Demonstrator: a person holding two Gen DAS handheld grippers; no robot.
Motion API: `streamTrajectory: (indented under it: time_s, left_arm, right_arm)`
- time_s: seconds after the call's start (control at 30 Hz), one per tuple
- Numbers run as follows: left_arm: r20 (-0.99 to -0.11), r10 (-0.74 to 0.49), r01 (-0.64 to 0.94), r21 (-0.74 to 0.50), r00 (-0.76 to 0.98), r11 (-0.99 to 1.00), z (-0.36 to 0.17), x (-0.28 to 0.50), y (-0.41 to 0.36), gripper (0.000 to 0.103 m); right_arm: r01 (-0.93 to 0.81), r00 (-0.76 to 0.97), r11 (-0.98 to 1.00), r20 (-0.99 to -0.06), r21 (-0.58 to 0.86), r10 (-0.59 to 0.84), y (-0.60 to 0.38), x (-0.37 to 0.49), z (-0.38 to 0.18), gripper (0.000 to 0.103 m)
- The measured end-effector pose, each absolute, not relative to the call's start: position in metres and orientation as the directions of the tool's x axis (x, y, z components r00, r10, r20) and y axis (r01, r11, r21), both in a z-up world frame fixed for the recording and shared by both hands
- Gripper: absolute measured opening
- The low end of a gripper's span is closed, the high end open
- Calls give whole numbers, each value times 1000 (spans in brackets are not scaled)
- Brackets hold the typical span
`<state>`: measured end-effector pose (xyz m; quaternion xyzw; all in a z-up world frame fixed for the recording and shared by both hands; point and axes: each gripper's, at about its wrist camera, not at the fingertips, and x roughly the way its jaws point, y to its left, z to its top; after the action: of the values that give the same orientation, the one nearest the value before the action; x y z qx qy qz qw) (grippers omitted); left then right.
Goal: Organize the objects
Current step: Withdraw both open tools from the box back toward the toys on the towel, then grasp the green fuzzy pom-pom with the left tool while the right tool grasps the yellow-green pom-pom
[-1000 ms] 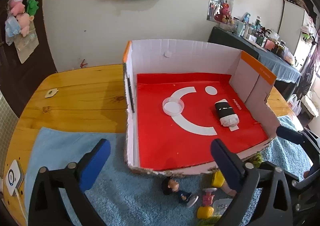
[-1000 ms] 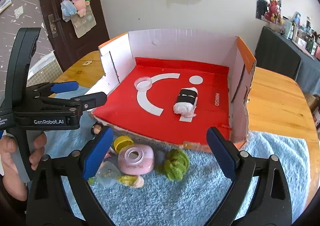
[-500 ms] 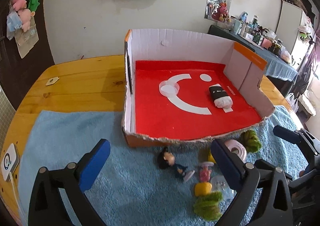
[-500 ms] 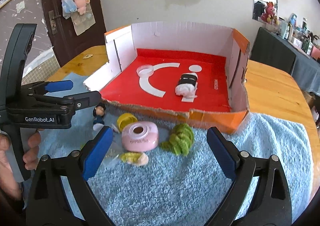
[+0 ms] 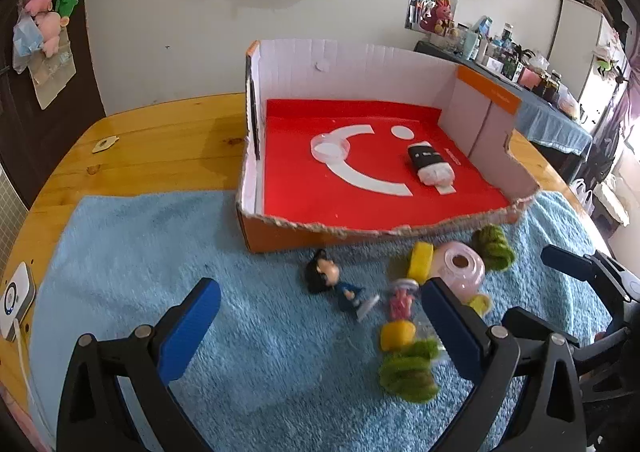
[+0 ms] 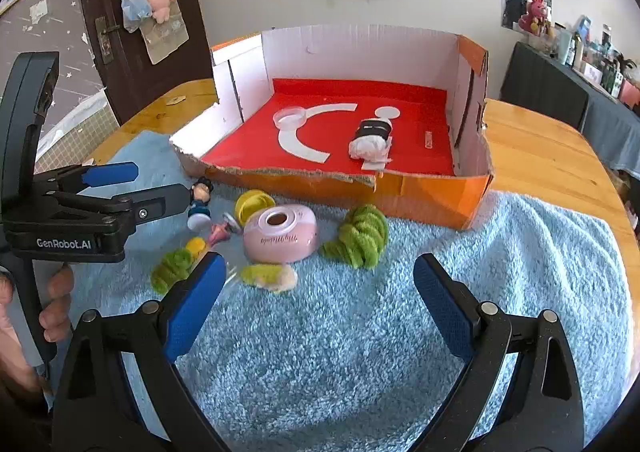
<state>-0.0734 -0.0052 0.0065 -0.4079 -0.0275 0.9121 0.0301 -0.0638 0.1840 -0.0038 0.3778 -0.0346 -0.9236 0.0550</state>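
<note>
- A fluffy blue towel [image 6: 360, 332] is spread over a varnished wooden table [image 5: 160, 139]; the cardboard box [image 6: 420, 199] is taken as the landmark.
- The box is shallow, with white corrugated walls, orange outer faces, a torn front edge and a glossy red floor printed with a white crescent and dot.
- Inside the box, a clear round plastic lid [image 5: 330, 147] is seen on the crescent, and a roll wrapped in black and white [image 5: 430, 165] lies to its right.
- Just in front of the box's torn edge, small things are clustered on the towel: a glossy pink domed case with a round hole [image 6: 280, 238], a yellow disc [image 6: 254, 203], a fuzzy green yarn bundle [image 6: 360, 238], a second green tuft [image 6: 172, 270], and a plastic figurine with black hair [image 5: 332, 282] lying on its side.
- The left gripper [image 5: 320, 332] is held wide apart and empty, low over the towel, with the figurine just ahead between its blue-padded fingers.
- The right gripper [image 6: 320, 302] is likewise spread and empty, in front of the box; the pink case and yarn bundle lie just beyond its fingertips.
</note>
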Motion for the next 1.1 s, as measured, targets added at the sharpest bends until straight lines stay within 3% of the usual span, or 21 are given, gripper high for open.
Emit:
streamTrajectory:
  time_s: [0.43,0.5,0.7,1.1]
  left_arm:
    - [-753,111,-77,-80,-648,-994,-3,-50,5,102]
    - [-752,120,-88,-82,-648,-993,-3,-48,7,99]
    - [-757,178,-138,-117,-629,-984,-6,-43,12,90]
    - [-775,222,-209,-119,-591,-971,-19,-37,22,66]
  right_arm:
    - [92,-686,-989,-713,112,-145,179,-59,-14,96]
    - [101,-680,-988,-717,115,-153,178,-59,-16,92]
    - [139,-650,-977,-730,163,-214,178,-64,-22,68]
    - [204,-618,-966,-745,156,-251,170,-76,-25,52]
